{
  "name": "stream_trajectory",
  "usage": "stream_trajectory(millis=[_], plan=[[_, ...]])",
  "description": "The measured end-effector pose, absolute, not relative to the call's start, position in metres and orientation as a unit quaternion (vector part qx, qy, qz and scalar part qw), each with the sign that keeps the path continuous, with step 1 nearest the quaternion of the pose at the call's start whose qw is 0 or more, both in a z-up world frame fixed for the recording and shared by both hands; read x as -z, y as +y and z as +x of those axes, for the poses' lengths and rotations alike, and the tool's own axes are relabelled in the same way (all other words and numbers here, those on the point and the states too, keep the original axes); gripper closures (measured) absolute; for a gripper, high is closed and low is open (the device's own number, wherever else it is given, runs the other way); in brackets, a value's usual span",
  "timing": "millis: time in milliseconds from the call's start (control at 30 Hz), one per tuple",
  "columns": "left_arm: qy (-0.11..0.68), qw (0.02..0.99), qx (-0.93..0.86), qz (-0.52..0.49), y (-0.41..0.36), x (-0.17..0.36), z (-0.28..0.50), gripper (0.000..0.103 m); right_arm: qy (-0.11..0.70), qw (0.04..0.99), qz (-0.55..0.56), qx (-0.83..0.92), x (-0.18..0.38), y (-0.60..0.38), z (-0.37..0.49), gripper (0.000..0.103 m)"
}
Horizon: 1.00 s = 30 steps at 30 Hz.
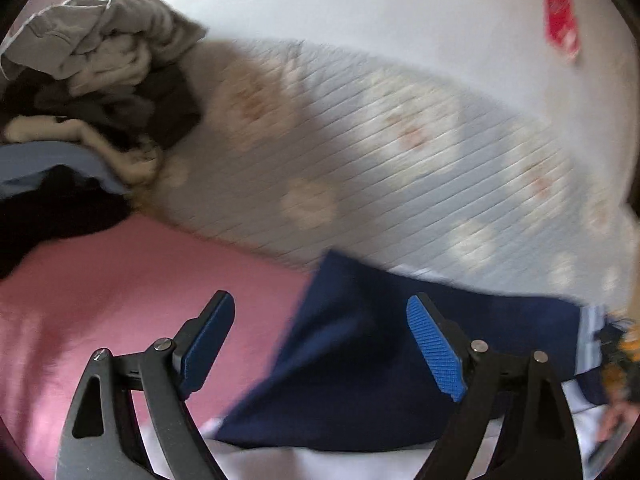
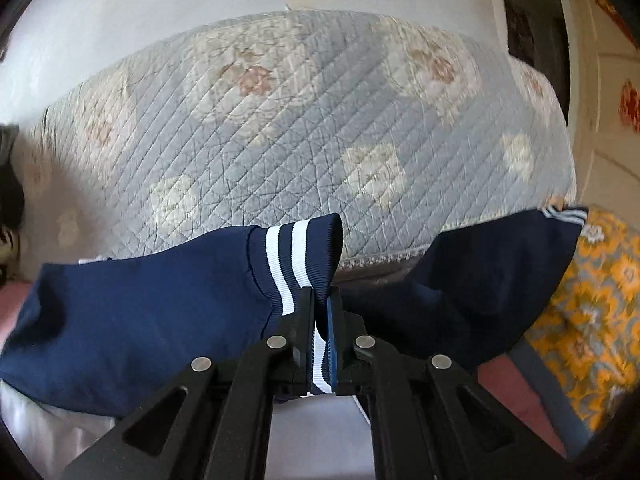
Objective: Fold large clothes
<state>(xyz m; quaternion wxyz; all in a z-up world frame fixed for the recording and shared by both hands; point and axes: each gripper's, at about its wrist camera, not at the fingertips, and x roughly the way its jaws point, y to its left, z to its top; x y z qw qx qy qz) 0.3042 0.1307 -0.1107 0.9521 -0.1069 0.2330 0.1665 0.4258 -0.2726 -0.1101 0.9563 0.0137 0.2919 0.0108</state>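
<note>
- My right gripper (image 2: 322,312): jaws clamped on the ribbed cuff (image 2: 298,256) of a navy garment (image 2: 132,312); two white stripes ring the cuff; the sleeve trails off to the left.
- My left gripper (image 1: 320,344): jaws spread wide, nothing between the blue pads (image 1: 436,350); it hangs above the garment's navy cloth (image 1: 360,360) without touching it.
- Garment: it lies on the pink sheet (image 1: 120,300) of a bed, just in front of a quilted floral blanket (image 2: 280,128); a second striped cuff (image 2: 564,214) shows at far right.
- Surroundings: a heap of crumpled clothes (image 1: 100,72) at upper left in the left wrist view; an orange-patterned cloth (image 2: 592,300) at right in the right wrist view.
</note>
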Motion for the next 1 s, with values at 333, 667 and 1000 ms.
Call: stream_trajectory(millis=[333,667,1000], plan=[[0.236,0.940,-0.217,-0.118,0.155,0.121,0.305,0.016,0.275,0.959,-0.022,0.069,0.084,-0.293,0.421,0.097],[0.269,0.944,-0.151,-0.119,0.137,0.108,0.350,0.017,0.355,0.934,0.003,0.046,0.120,-0.302,0.443,0.098],[0.366,0.923,-0.068,-0.095,0.153,0.125,0.417,0.037,0.329,0.944,-0.012,-0.020,0.107,-0.271,0.425,0.097]])
